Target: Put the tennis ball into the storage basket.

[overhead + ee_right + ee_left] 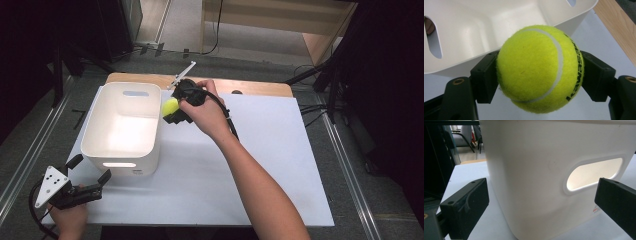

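A yellow-green tennis ball (170, 106) (540, 68) is clamped between the black jaws of my right gripper (173, 110) (540, 75), held just outside the right rim of a white plastic bin (122, 127) (474, 30). The bin's inside looks empty. My left gripper (90, 171) (541, 205) rests near the table's front left corner, open, with its jaws spread in front of the bin's near wall (531, 170) and its oval handle slot (594, 173). Nothing sits between those jaws.
The table carries a white sheet (240, 165) over a wooden top (250, 87). A thin white rod (182, 74) lies at the back edge behind the right hand. Dark stands and cables surround the table on the floor.
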### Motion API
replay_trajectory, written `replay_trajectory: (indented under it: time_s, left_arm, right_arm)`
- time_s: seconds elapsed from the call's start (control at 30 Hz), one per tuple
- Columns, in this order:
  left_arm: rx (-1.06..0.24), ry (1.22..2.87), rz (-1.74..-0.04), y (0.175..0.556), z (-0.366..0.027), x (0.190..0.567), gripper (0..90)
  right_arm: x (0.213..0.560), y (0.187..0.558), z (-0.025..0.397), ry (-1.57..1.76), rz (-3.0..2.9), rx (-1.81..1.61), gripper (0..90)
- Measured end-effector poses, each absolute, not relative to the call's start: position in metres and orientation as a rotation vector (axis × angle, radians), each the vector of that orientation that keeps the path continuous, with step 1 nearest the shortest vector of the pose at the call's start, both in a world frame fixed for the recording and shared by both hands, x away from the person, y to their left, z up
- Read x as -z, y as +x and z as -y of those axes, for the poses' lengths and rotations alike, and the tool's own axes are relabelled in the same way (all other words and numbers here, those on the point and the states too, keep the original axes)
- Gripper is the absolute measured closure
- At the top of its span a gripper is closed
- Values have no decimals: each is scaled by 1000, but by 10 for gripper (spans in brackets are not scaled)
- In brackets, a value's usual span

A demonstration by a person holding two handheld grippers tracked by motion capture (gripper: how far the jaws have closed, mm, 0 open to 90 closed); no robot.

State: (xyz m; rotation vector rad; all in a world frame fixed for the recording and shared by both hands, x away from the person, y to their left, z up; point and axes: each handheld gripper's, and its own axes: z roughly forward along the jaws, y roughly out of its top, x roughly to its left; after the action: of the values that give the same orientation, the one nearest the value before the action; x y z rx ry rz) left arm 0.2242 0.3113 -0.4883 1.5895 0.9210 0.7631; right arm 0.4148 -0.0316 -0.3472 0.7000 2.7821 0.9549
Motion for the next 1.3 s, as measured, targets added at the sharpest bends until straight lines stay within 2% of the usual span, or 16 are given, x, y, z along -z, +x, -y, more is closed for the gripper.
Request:
replay_trajectory:
  time_s: [1.3]
  left_arm:
    - [-759,1583,-922,224,-312,488,0]
  right_arm:
    - [336,400,-15,539,-2821,-1016,237]
